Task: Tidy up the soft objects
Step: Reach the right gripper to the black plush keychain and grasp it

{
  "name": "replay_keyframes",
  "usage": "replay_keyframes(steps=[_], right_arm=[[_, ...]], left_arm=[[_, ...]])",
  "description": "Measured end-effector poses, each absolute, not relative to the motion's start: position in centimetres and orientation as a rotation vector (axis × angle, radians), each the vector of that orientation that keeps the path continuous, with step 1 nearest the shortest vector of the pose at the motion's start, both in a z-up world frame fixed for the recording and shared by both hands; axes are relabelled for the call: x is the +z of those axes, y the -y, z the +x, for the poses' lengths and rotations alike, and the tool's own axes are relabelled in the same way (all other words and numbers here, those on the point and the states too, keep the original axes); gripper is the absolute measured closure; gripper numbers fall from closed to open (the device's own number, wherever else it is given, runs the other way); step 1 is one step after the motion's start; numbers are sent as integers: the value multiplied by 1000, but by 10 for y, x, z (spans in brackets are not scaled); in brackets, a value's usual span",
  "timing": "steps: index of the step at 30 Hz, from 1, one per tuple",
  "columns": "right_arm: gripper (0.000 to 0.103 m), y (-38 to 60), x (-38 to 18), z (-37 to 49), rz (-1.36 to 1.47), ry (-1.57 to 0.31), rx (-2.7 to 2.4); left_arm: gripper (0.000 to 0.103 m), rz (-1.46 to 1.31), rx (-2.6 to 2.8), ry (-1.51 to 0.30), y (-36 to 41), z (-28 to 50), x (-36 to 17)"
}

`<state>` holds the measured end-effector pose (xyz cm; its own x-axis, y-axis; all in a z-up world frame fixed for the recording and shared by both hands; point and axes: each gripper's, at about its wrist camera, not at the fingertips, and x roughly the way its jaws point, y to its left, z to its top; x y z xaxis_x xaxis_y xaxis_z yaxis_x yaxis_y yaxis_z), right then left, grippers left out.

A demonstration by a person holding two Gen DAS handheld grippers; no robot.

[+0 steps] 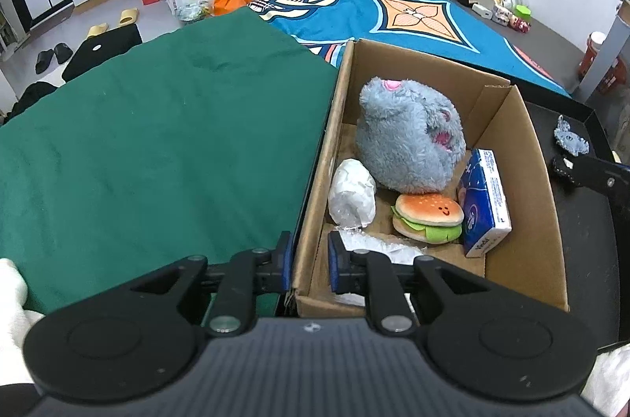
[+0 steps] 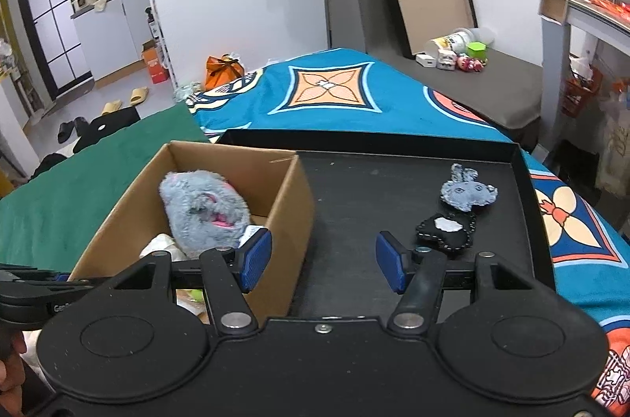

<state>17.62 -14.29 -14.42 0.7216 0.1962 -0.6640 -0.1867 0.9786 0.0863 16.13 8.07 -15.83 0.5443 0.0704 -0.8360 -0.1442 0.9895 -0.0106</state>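
Observation:
A cardboard box (image 1: 527, 188) stands on a black tray (image 2: 354, 188). It holds a grey plush toy (image 1: 409, 137), a burger plush (image 1: 427, 218), a white wrapped bundle (image 1: 351, 196), a blue tissue pack (image 1: 486, 202) and crinkled plastic (image 1: 378, 245). My left gripper (image 1: 310, 261) straddles the box's near-left wall (image 1: 311, 220), one finger outside, one inside, pressed on the wall. My right gripper (image 2: 323, 261) is open and empty above the tray, right of the box (image 2: 293, 220). A grey felt toy (image 2: 466, 192) and a black felt toy (image 2: 445, 234) lie on the tray just past its right finger.
A green cloth (image 1: 157, 141) covers the surface left of the box. A blue patterned blanket (image 2: 334, 94) lies behind the tray. Small jars and toys (image 2: 456, 52) sit on a grey ledge at the back right. Slippers (image 1: 118, 21) lie on the floor.

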Motion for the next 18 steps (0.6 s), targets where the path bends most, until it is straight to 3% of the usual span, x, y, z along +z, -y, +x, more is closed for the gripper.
replay_keyframes(steps=[9, 18], right_arm=[[43, 176, -150, 191, 95, -729, 163], [43, 209, -164, 210, 162, -727, 107]], left_arm=[[56, -28, 165, -1000, -69, 165, -155], [43, 51, 202, -1007, -56, 176, -153]])
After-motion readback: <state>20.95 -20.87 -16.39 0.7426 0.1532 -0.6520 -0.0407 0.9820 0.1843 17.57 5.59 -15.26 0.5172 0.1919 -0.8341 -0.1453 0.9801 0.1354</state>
